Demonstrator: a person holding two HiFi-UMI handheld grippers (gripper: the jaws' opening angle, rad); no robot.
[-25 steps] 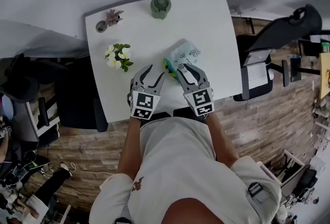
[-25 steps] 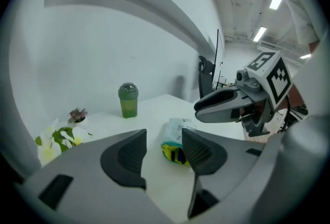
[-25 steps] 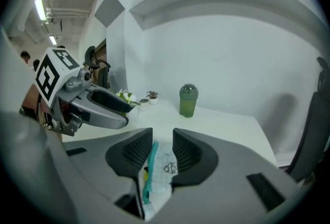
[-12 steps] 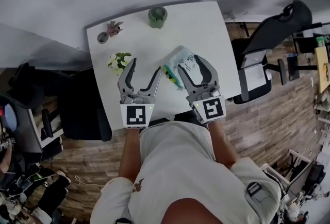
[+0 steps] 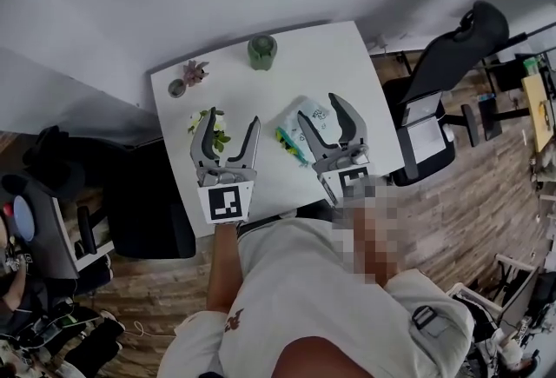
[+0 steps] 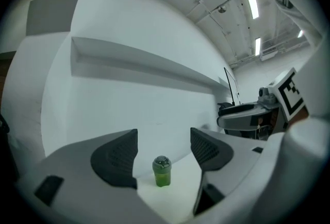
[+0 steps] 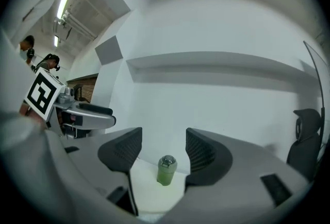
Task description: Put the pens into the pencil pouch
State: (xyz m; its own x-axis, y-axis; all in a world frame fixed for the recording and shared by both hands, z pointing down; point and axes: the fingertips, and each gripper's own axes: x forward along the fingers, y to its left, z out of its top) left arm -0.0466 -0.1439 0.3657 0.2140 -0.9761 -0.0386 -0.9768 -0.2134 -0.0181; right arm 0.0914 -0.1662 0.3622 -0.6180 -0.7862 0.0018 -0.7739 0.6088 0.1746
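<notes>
White desk (image 5: 347, 55) carries everything in the head view. A pale printed fabric pencil pouch (image 5: 316, 114) lies right of centre, with bright green and yellow pens (image 5: 287, 142) touching its near left end; whether their tips sit inside it is unclear. The left claw (image 5: 228, 119) hangs over the desk's near left part, released, spread wide and empty, beside a bunch of white flowers (image 5: 213, 122). The right claw (image 5: 320, 107) hovers over the pouch, its jaws opening with nothing between them. A round green lidded jar (image 5: 261, 50) stands near the far edge. The left gripper view shows wide, empty jaws framing that distant jar. The right gripper view shows the jar beyond parted pads, untouched.
</notes>
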